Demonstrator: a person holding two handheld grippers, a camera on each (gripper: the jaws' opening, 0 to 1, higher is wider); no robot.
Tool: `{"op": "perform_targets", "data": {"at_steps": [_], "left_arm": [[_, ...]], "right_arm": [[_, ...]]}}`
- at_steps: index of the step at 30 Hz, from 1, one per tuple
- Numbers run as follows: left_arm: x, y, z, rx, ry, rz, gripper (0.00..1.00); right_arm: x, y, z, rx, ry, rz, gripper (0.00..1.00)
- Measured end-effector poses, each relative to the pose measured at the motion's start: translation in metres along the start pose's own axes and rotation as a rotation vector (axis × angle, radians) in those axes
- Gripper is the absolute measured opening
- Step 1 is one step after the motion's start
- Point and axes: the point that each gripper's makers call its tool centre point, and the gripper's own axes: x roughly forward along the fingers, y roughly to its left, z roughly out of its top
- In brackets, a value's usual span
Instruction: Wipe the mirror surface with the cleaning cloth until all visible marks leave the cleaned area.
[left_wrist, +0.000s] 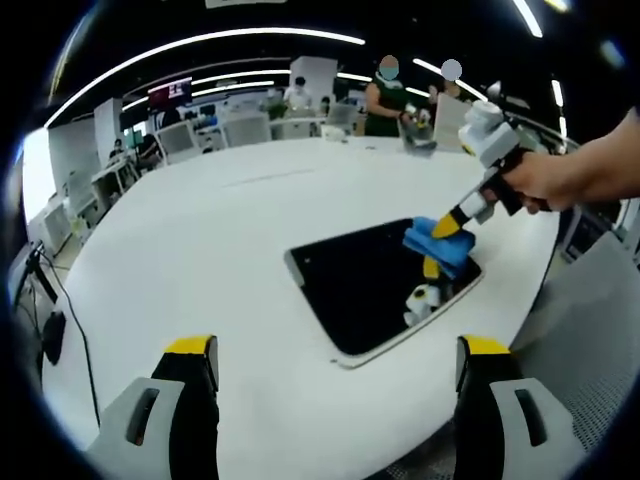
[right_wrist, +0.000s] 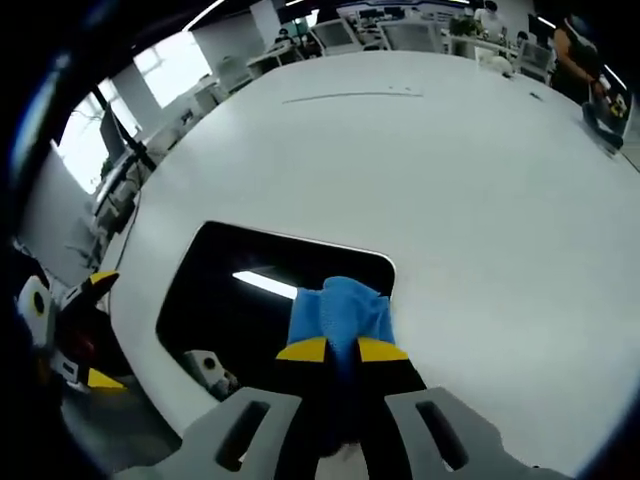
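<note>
Spreading across both views, a broad white table (left_wrist: 230, 230) carries a dark rectangular mirror (left_wrist: 360, 285) with rounded corners, lying flat near the table's curved edge. Behind it is an open office with desks, chairs, monitors, long ceiling light strips and several people (left_wrist: 385, 100) standing at the far side. In the left gripper view the left gripper (left_wrist: 335, 365) hovers short of the mirror with its jaws wide apart and nothing between them. The right gripper (right_wrist: 341, 349), held by a hand (left_wrist: 545, 180) reaching in from the right, has its jaws closed together on a blue cleaning cloth (right_wrist: 340, 310), which is pressed on the mirror near one corner. A light strip reflects in the glass beside the cloth. Bare tabletop lies wide beyond the mirror; the table edge runs close along its near side.
</note>
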Motion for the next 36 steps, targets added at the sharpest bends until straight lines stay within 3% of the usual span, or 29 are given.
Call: {"op": "perform_targets", "data": {"at_steps": [4,6,12,14,15,16,21,24,30,33,36], "left_arm": [[-0.001,0.002,0.000,-0.004,0.000,0.007,0.99],[-0.003,0.003,0.006,0.004,-0.030,0.015,0.99],[-0.002,0.006,0.002,-0.008,-0.013,0.025,0.99],[-0.002,0.008,0.001,-0.012,-0.013,0.034,0.99],[-0.003,0.009,0.001,-0.013,-0.011,0.039,0.99],[-0.003,0.009,0.001,-0.014,-0.009,0.042,0.99],[-0.004,0.013,-0.001,0.005,0.002,0.067,0.99],[-0.004,0.015,-0.002,0.013,0.013,0.076,0.99],[-0.005,0.017,0.003,0.032,-0.015,0.089,0.99],[-0.005,0.018,0.001,0.025,-0.009,0.090,0.99],[-0.003,0.012,0.000,0.017,0.000,0.072,0.99]], "right_arm": [[0.001,0.000,0.000,-0.015,0.012,0.005,0.04],[-0.003,-0.002,-0.002,-0.024,0.009,0.001,0.04],[-0.010,-0.013,-0.008,-0.034,0.009,-0.014,0.04],[-0.009,-0.020,-0.012,-0.002,0.014,-0.006,0.04],[-0.011,-0.022,-0.014,0.074,0.023,-0.007,0.04],[-0.011,-0.021,-0.015,0.090,0.028,0.004,0.04],[-0.010,-0.009,-0.007,-0.070,-0.008,-0.007,0.04],[-0.009,-0.007,-0.009,-0.125,0.009,-0.034,0.04],[-0.008,-0.013,-0.012,-0.104,0.024,-0.023,0.04],[-0.010,-0.012,-0.011,-0.056,0.012,-0.016,0.04],[-0.010,-0.011,-0.011,-0.060,0.024,-0.031,0.04]]}}
